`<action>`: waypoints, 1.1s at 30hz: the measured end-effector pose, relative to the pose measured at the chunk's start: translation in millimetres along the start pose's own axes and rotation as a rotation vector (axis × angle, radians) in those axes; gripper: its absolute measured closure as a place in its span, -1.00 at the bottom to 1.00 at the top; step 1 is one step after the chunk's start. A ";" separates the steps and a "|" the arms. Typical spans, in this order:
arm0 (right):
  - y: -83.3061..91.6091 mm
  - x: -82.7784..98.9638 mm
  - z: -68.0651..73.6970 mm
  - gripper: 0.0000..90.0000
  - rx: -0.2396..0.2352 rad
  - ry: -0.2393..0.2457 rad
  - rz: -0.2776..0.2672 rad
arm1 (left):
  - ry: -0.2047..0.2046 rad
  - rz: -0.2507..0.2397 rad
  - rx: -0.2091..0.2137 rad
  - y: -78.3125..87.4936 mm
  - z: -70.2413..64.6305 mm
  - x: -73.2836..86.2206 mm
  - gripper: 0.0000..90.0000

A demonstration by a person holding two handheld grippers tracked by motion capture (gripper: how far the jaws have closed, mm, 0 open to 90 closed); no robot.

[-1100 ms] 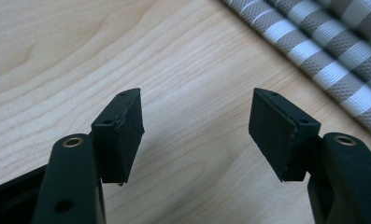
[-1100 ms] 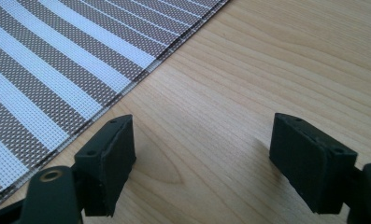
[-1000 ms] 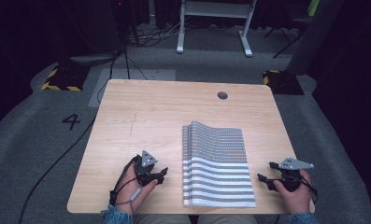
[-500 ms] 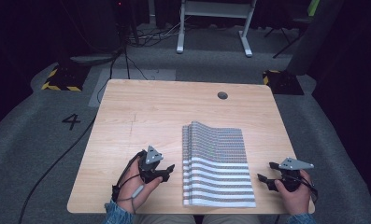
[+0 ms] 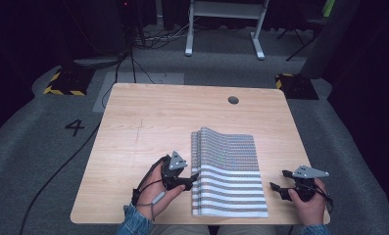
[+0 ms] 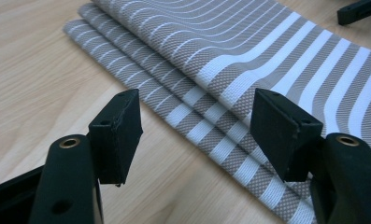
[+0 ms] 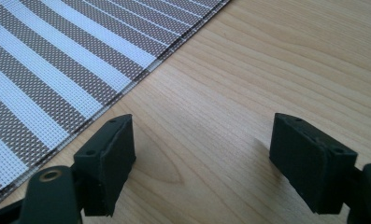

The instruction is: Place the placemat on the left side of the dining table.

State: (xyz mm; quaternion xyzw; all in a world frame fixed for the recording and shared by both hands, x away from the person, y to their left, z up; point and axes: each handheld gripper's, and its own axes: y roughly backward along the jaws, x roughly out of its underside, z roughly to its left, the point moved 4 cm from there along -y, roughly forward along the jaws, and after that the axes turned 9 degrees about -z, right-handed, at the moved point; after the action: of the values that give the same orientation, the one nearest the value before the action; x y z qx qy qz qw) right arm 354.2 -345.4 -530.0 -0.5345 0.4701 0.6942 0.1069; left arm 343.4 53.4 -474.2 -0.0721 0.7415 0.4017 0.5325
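We are reading a "4" (image 5: 74, 127) on the floor, frame left. The striped cloth (image 5: 230, 171) is lying lower centre on the desk (image 5: 148, 122), between our left tongs (image 5: 191, 179) and right tongs (image 5: 279, 182), both gaping open.

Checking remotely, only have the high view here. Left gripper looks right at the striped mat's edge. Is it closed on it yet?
Observer: No. In the left gripper view the left gripper is open, and the striped mat lies flat between and beyond the jaws, not pinched.
Operator: Single sheet or stacked?
Observer: That edge shows several layers, stepped one over another like a folded or stacked pile.
Operator: And the right one?
Observer: The right gripper is open over bare table; the mat's edge runs past its left jaw, apart from it.
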 end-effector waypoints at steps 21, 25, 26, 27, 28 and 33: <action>-22.0 -13.0 11.6 -0.68 -0.014 -0.005 0.009 | 0.060 0.019 0.057 -39.1 -6.8 -7.3 -0.26; -22.6 -13.4 11.8 -0.69 -0.014 0.004 0.013 | 0.061 0.032 0.073 -43.5 -9.0 -7.0 -0.27; -22.6 -13.4 11.8 -0.69 -0.014 0.004 0.014 | 0.062 0.038 0.076 -45.1 -9.7 -7.0 -0.28; -22.7 -13.4 11.7 -0.69 -0.014 0.005 0.014 | 0.075 0.058 0.090 -46.1 -11.1 -6.3 -0.30; -22.7 -13.4 11.7 -0.69 -0.014 0.005 0.014 | 0.065 0.061 0.077 -47.6 -10.3 -6.9 -0.30; -23.6 -13.7 12.6 -0.69 -0.012 -0.004 0.007 | 0.081 0.092 0.064 -51.6 -6.9 -5.9 -0.32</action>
State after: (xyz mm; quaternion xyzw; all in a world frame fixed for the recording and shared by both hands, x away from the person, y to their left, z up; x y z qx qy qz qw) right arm 367.0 -318.3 -531.4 -0.5322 0.4678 0.6982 0.1022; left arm 368.4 12.4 -495.2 -0.0370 0.7774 0.3983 0.4853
